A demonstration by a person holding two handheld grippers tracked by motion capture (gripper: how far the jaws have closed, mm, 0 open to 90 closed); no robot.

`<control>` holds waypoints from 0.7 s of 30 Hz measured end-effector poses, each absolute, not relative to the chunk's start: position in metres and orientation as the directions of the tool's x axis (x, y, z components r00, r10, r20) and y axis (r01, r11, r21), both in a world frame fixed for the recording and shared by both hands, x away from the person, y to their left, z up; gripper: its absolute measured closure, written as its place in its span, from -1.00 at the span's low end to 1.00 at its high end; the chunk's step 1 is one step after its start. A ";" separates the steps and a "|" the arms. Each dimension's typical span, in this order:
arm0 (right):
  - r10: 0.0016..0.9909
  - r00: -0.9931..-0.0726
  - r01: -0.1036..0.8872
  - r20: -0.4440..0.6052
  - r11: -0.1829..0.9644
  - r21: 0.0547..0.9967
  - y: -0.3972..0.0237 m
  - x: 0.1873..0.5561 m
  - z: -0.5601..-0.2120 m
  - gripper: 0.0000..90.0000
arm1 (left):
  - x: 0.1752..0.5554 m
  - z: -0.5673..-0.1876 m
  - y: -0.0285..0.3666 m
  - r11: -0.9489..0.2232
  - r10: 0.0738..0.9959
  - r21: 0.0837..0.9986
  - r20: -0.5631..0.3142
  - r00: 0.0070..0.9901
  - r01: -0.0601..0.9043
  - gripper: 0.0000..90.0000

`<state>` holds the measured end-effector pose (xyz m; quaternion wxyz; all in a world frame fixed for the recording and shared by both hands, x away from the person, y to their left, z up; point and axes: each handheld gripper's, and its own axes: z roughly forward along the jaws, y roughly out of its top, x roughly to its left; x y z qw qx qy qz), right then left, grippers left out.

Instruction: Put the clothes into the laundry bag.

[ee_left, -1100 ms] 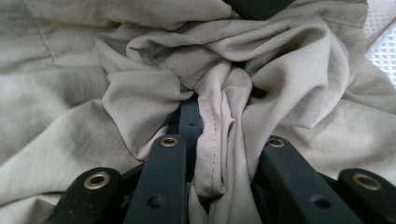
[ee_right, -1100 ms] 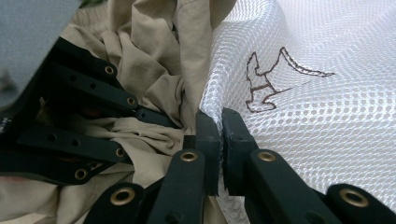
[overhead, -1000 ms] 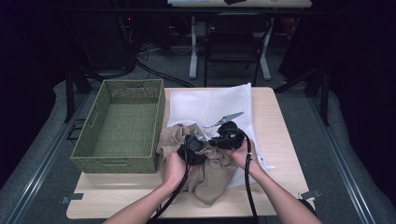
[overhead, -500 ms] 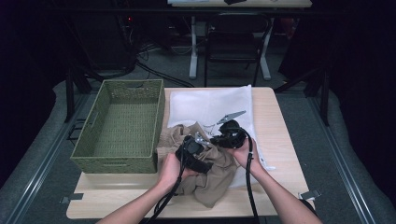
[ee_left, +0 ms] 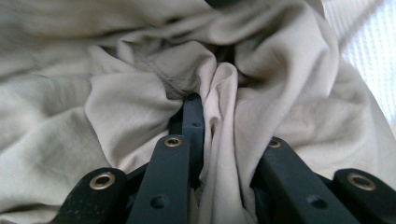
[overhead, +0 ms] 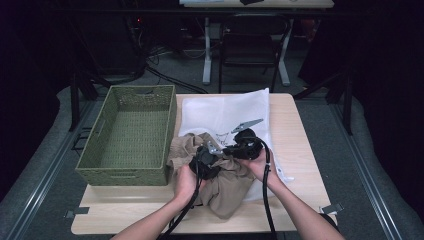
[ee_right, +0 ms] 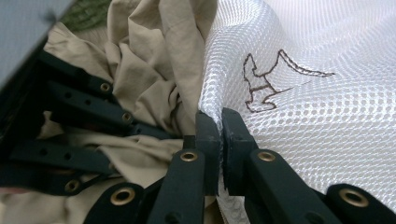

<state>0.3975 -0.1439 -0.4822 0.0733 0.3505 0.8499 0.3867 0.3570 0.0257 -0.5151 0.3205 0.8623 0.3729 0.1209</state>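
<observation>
Beige cloth (overhead: 220, 175), a crumpled garment, is seen bunched at the near middle of a pale wooden table (overhead: 300, 150), its far part lying against the near edge of a white mesh laundry bag (overhead: 225, 112) that is spread flat toward the far side; a small dark animal outline is stitched on the mesh. A green woven basket (overhead: 127, 135) stands to the left, just beside the cloth, with nothing seen inside it.

The left gripper (ee_left: 201, 112) is pressed into the garment, and its jaws have just been closing; in the left gripper view they are seen drawn together with a fold of beige fabric pinched between them. The right gripper (ee_right: 219, 126) is held at the bag's near rim; in the right gripper view its jaws are clamped tight on the edge of the white mesh, with the beige cloth just to their left.

The work is judged to be the packing of the garment into the bag, and to be at an early to middle stage; both grips are taken, yet most of the cloth is seen lying outside the mesh on the table. What is left, by this judgement: the mouth must be held open, the garment pushed fully inside, and the bag perhaps closed.
</observation>
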 end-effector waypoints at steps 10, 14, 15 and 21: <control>0.657 -0.735 0.555 0.169 0.438 0.707 -0.146 0.399 -0.484 0.94 | 0.365 -0.529 0.014 -0.419 0.794 0.674 -0.053 0.605 0.609 0.72; 0.663 -0.728 0.562 0.174 0.432 0.705 -0.151 0.401 -0.485 0.94 | 0.363 -0.519 0.017 -0.484 0.750 0.644 -0.045 0.660 0.593 0.29; 0.663 -0.729 0.561 0.173 0.433 0.706 -0.151 0.401 -0.485 0.94 | 0.361 -0.515 0.018 -0.496 0.740 0.640 -0.043 0.671 0.587 0.20; 0.664 -0.728 0.559 0.170 0.432 0.708 -0.151 0.401 -0.483 0.94 | 0.347 -0.493 0.029 -0.547 0.695 0.641 -0.012 0.719 0.539 -0.21</control>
